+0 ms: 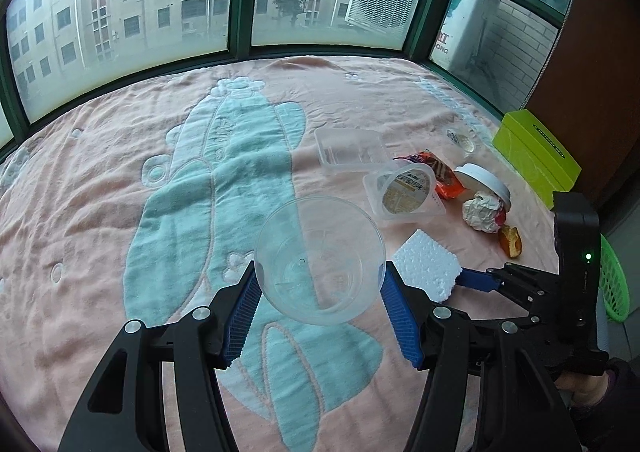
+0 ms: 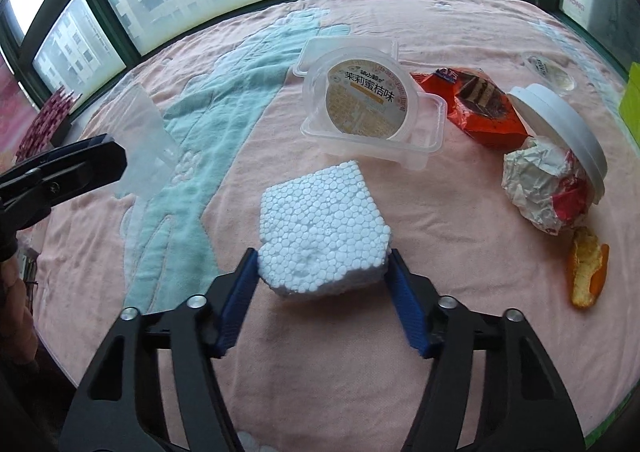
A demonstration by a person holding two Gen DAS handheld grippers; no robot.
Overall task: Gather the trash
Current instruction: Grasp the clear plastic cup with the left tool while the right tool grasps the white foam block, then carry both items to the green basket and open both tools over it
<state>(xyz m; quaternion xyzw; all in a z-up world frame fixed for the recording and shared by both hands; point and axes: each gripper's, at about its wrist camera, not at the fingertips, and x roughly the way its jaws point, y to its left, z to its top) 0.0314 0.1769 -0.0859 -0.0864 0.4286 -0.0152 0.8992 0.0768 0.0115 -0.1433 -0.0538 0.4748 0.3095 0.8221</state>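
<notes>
blue pads of the left gripper (image 1: 320, 288) clamp a clear plastic cup (image 1: 320, 260) above the pink blanket (image 1: 100, 191). right gripper (image 2: 322, 272) pinches a white foam block (image 2: 324, 228) near the blanket's near edge; other wrappers lie just beyond.

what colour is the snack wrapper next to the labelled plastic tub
Orange-red snack wrapper, clearest in the right wrist view.

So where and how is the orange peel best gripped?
Grip the orange peel across its narrow width near the middle, coming from above. It lies as a long curled strip on the blanket, apart from the crumpled wrapper, so both long edges look free.
</notes>
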